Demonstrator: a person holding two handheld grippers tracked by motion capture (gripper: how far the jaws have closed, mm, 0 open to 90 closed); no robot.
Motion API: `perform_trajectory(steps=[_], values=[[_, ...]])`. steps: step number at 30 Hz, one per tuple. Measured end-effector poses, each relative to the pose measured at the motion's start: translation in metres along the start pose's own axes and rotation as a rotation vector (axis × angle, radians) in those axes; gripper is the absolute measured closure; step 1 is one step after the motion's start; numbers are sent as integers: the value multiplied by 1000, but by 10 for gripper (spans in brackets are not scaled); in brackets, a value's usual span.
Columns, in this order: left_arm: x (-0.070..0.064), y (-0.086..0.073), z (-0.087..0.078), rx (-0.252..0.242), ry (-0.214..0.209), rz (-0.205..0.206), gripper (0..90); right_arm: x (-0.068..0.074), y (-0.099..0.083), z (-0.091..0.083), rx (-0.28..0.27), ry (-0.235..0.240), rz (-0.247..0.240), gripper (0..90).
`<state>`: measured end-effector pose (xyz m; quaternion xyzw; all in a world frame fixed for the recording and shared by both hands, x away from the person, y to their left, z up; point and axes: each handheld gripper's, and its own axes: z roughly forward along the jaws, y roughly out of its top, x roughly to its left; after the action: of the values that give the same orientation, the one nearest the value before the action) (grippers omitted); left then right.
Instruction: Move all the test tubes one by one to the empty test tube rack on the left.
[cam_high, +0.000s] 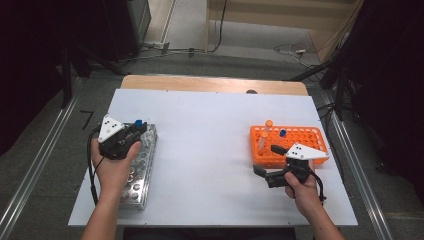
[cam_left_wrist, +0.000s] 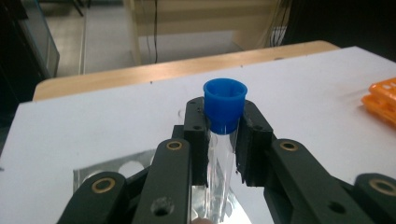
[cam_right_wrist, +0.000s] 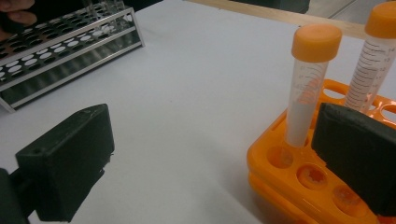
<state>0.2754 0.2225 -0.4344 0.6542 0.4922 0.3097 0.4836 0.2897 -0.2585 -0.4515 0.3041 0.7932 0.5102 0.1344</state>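
A lab-style recording bench, judging by the gear. White rectangular tabletop (cam_high: 210, 150) on a pale wooden board, set on grey carpet between metal floor rails (cam_high: 30, 170). Perforated stainless-steel tube rack (cam_high: 142, 165) at one side, bright orange plastic tube rack (cam_high: 300, 137) at the other. Clear graduated centrifuge tubes with orange screw caps (cam_right_wrist: 310, 79) standing in the orange rack; a clear tube with a blue cap (cam_left_wrist: 225, 105) over the steel one. Loose cables (cam_high: 292, 50) and dark curtained stands around the edges.
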Motion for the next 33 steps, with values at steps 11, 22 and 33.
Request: perform_trajectory(steps=[11, 22, 33], values=[[-4, 0, 3, 119, -1, -2, 753, -7, 0, -3, -11, -25, 17, 0], [-7, -1, 5, 161, -24, -4, 668, -19, 2, -6, -33, -57, 42, 0], [-8, 4, -6, 83, -48, -73, 327, -35, 1, -8, -23, -124, 76, 37]])
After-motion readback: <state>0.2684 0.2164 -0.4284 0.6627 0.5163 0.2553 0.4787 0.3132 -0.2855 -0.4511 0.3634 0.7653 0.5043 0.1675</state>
